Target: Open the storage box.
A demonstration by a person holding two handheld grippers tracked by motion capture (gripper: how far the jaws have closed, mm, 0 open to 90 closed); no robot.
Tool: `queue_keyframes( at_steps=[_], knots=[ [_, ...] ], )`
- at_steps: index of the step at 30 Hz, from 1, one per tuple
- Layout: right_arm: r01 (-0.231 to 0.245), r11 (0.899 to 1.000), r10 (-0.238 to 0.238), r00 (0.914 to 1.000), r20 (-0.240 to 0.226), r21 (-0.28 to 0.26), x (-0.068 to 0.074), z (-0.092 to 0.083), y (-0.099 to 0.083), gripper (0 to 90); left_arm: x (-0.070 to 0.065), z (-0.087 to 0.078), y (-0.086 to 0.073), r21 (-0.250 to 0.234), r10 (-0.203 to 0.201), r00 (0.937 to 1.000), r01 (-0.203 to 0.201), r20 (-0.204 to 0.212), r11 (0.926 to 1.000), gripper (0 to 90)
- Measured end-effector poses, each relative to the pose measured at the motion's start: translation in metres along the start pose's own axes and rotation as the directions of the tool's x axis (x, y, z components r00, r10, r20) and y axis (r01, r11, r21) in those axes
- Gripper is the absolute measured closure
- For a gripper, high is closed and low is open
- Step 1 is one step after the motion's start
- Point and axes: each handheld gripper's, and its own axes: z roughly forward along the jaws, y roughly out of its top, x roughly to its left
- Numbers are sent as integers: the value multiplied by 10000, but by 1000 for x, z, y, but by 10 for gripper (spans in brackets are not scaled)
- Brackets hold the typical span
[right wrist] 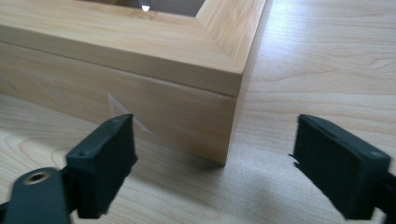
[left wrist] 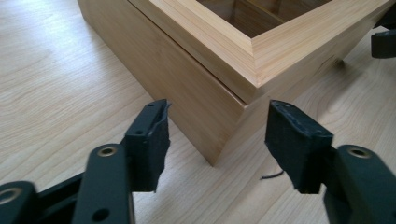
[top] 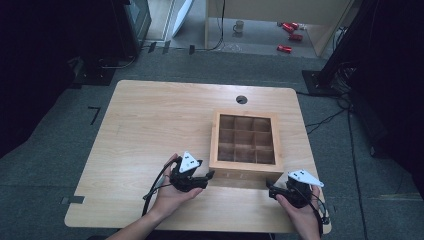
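A light wooden box [top: 244, 166] with a framed window lid over a grid of compartments stands right of the table's middle. My left gripper [top: 210, 175] is open at the box's near left corner. In the left gripper view that corner of the box [left wrist: 187, 79] sits just ahead, between the spread jaws of the left gripper [left wrist: 217, 123]. My right gripper [top: 270, 188] is open near the near right corner. In the right gripper view the box [right wrist: 140, 98] is close, and its corner lies between the jaws of the right gripper [right wrist: 215, 140]. Neither gripper touches the box.
The wooden table [top: 150, 130] has a round cable hole [top: 241, 99] near its far edge. Red cans [top: 290, 30] and a mug [top: 239, 26] lie on the floor beyond. Dark stands and cables [top: 345, 80] flank the table. A jaw of the right gripper [left wrist: 385, 39] shows past the box.
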Motion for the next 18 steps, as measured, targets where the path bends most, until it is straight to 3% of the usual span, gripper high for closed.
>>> queue_keyframes(
  at_steps=[1,4,6,11,18],
  knots=[
    [-94,9999,94,9999,-80,-65,-1,-1,0,154,0,0,0,-27,-21,10000,21,34,10000,489],
    [-159,9997,156,9998,-138,-188,-2,-3,1,221,1,-1,0,-85,83,9978,-77,651,9999,637],
    [-83,9996,78,9998,-186,-274,-2,-4,1,254,0,-1,0,-96,147,9974,-141,703,9999,696],
    [-13,9994,4,9996,-287,-332,-1,-6,1,303,3,-4,1,-284,6,9954,21,953,9996,698],
    [43,9991,-60,9991,-418,-416,0,-8,2,336,4,-4,4,-240,6,9956,16,934,9997,713]
  ],
)
